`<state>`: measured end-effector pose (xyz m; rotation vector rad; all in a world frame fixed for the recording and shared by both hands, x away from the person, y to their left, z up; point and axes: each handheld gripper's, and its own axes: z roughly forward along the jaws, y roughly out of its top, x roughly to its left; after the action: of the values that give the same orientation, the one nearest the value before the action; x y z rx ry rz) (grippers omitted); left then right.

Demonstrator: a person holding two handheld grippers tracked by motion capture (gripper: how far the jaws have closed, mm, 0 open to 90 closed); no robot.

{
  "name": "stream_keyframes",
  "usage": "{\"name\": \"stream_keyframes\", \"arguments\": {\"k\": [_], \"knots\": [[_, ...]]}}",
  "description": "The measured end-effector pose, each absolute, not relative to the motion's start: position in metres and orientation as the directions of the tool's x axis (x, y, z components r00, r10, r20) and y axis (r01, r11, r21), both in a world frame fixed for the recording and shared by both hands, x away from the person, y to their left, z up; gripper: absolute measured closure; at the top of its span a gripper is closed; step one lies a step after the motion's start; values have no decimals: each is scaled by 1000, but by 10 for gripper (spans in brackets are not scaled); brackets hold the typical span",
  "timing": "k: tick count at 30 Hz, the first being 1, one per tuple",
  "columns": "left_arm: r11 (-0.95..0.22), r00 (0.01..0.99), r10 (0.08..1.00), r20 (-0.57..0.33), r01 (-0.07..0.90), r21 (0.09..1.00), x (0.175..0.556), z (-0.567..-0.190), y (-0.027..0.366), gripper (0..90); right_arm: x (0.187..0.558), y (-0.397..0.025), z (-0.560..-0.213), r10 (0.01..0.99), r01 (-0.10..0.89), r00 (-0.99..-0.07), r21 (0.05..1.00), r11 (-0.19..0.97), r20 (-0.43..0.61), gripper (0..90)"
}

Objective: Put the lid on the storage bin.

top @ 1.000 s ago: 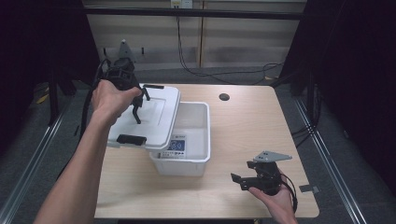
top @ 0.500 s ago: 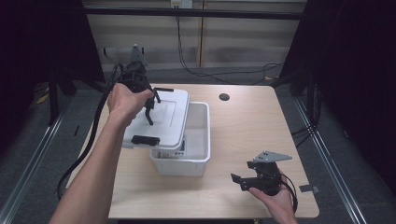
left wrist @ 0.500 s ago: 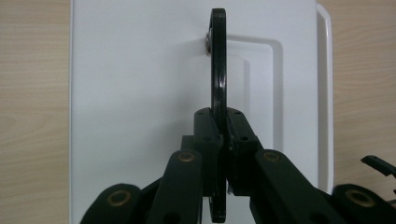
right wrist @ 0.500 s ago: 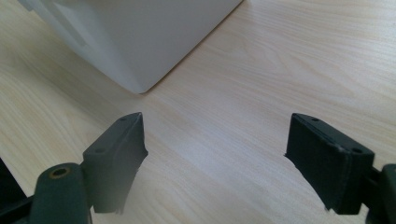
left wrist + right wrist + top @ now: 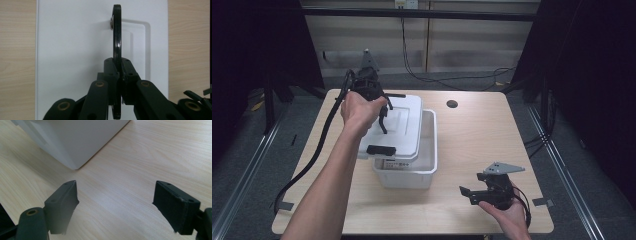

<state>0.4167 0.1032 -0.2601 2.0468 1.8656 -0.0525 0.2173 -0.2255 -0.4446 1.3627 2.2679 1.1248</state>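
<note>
Lid (image 5: 399, 127), white with a raised rectangular panel, sits tilted over the left part of a white bin (image 5: 412, 165), its left edge overhanging the bin's left rim; the bin's right part is uncovered. Bin stands on the table (image 5: 472, 135), left of centre and nearer the front edge than the back. Lid carries a black handle (image 5: 116, 37) along its middle and a black latch (image 5: 381, 149) at its near edge. Left gripper (image 5: 382, 112) is over the lid, held in the left hand (image 5: 359, 110), with its cable trailing off the table's left edge. In the left gripper view the jaws are closed on the handle (image 5: 116, 37), pads pressed against it from both sides, the handle's end ring reaching up past the jaw tips toward the lid's far edge. Label (image 5: 389, 163) is fixed to the bin's front wall under the lid's edge; its print is too small to read. Right gripper (image 5: 467, 192) rests near the table's front right corner in the right hand (image 5: 509, 212), grey plate on top, jaws pointing left toward the bin. In the right gripper view its jaws stand wide apart with nothing between them, bare wood grain below, and a corner of the bin (image 5: 75, 142) ahead. Dark round hole (image 5: 452, 104) lies in the tabletop near the back edge, right of the lid. No brand marks or legible writing can be made out on either gripper, lid or bin.
</note>
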Motion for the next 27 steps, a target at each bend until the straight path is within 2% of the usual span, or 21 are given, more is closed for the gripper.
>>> {"name": "stream_keyframes", "arguments": {"k": [2,8,27], "knots": [[-16,88,952,-293,971,239,415,-263,98,850,218,-226,-445,837,633,-523,730,258,158,191],[-10,78,956,-284,972,235,413,-268,94,850,216,-225,-444,834,629,-529,732,263,156,191],[-45,120,942,-314,971,236,408,-278,73,850,216,-225,-445,835,634,-528,727,263,158,191]]}}
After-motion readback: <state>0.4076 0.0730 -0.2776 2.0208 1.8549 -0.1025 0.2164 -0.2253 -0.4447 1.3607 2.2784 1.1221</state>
